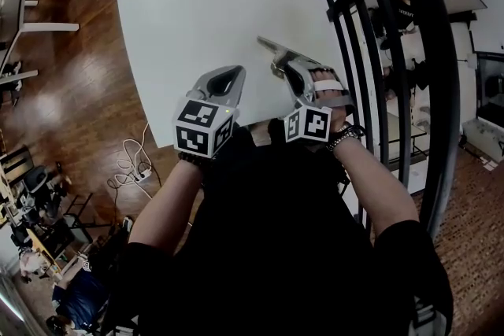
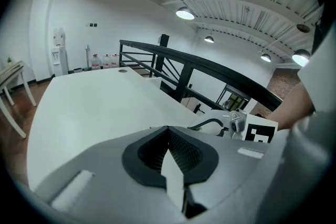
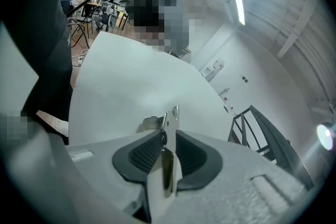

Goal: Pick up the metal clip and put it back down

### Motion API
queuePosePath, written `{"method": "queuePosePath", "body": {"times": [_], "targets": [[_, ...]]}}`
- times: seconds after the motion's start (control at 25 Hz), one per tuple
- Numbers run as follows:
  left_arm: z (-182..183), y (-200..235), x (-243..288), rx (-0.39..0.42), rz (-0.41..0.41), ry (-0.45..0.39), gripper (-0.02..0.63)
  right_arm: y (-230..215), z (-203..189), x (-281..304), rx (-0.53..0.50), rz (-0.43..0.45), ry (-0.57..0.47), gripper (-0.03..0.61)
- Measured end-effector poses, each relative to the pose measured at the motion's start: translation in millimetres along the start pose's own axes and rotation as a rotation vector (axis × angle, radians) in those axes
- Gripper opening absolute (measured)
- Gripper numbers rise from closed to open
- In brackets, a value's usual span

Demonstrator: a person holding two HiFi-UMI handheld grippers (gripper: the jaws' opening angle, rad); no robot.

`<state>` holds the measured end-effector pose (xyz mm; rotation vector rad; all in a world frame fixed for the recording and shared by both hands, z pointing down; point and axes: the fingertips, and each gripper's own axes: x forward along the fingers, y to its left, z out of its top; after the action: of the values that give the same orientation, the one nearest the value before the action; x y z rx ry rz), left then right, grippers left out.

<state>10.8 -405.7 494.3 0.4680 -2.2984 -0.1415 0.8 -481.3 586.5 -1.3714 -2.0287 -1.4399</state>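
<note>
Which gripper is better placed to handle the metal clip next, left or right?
Right, probably: the metal clip stands between the fingers of the right gripper. The left gripper is shut and empty beside it.

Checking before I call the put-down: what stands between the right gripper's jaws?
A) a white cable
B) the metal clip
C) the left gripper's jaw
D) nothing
B: in the right gripper view the metal clip stands edge-on between the pads of the right gripper, and the head view shows it sticking out ahead of that gripper over the white table.
</note>
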Motion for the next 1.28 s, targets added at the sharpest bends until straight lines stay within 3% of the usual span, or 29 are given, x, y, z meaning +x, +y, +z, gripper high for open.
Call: {"method": "queuePosePath", "body": {"times": [0.28,0.48,0.72,0.92,1.04,1.28], "targets": [[-5,2,-4,0.016,-0.037,0.0,0.017,11,-12,-1,0.014,-0.008,0.092,0.094],[-16,3,-7,0.042,-0.085,-0.006,0.017,21,-14,-6,0.076,-0.036,0.148,0.094],[-6,-5,-18,0.092,-0.177,-0.016,0.017,12,-6,-25,0.25,-0.088,0.192,0.086],[-2,-16,-23,0.144,-0.254,-0.021,0.017,11,9,-41,0.38,-0.127,0.201,-0.008],[-1,-24,-29,0.183,-0.302,-0.034,0.017,14,20,-51,0.456,-0.162,0.206,-0.008],[-2,-30,-44,0.253,-0.386,-0.05,0.017,4,51,-73,0.736,-0.231,0.154,-0.008]]}}
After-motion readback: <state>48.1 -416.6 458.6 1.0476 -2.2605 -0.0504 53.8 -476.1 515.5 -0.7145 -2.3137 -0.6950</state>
